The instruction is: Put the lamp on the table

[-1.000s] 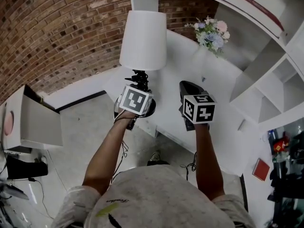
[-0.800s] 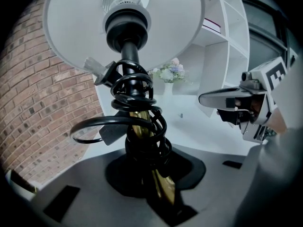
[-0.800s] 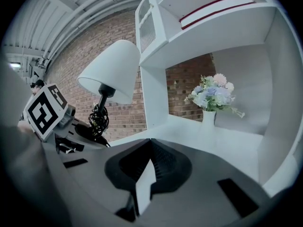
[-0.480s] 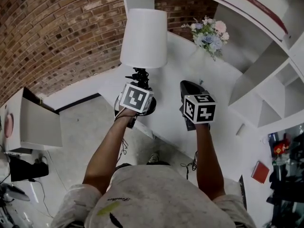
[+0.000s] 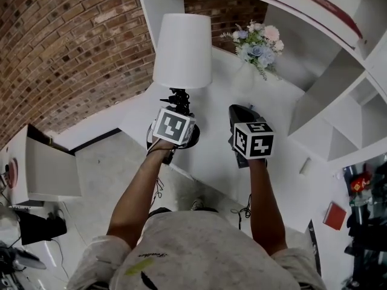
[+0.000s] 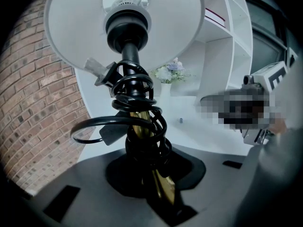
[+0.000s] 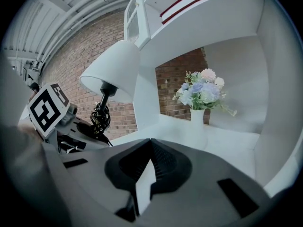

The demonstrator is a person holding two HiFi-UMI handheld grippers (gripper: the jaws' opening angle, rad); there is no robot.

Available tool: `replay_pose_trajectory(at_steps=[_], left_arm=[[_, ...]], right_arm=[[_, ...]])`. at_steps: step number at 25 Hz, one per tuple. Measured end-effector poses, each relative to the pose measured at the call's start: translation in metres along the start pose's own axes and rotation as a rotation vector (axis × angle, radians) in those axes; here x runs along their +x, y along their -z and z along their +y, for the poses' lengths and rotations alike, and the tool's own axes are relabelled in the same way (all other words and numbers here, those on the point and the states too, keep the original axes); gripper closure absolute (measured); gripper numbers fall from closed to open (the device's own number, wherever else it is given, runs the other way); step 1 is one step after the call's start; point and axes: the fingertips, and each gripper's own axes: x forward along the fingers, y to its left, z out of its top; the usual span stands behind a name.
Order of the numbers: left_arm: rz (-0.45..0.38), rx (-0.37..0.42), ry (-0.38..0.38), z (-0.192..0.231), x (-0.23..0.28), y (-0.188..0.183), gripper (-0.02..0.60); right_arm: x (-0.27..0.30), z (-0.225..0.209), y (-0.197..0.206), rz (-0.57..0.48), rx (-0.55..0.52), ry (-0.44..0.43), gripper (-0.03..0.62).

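L tool (image 6: pixel 144 148) is clenched on the lamp (image 5: pixel 182 50), gripping low on the gold stem w/ black cord (image 6: pixel 137 98) coiled round it. Only the left gripper view shows that grip. It also looks up into the underside of the white shade, w/ socket at centre. In the head view the marker cube covers the jaws. That view gives the layout instead: lamp upright, shade at far side, dark round base (image 5: pixel 192 139) showing under the cube at the near-left corner of the white worktop (image 5: pixel 224 156). Can't tell if the base touches the top.

R tool (image 7: pixel 150 143) is closed, tips meeting, nothing between them, only a sliver of white worktop seen through. It hovers over the worktop just right of the lamp, apart from it. The right gripper view shows the lamp side-on at left, w/ the L tool's cube beside it.

Further out, a vase of flowers (image 5: pixel 254 44) stands at far right on the worktop, well apart from the lamp. White shelf unit (image 5: pixel 338 101) is on the right, brick wall (image 5: pixel 72 41) at far left, pale floor (image 5: pixel 115 162) near left.
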Motion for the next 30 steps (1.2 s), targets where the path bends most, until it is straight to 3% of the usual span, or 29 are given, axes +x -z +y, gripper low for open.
replay_pose_trajectory(at_steps=[16, 30], left_arm=[[-0.011, 0.054, 0.038, 0.012, 0.032, -0.021, 0.485], [-0.006, 0.197, 0.185, 0.051, 0.056, -0.037, 0.485]], right_arm=[[0.017, -0.022, -0.003, -0.034, 0.042, 0.067, 0.591], [0.040, -0.024, -0.012, -0.051, 0.162, 0.276, 0.591]])
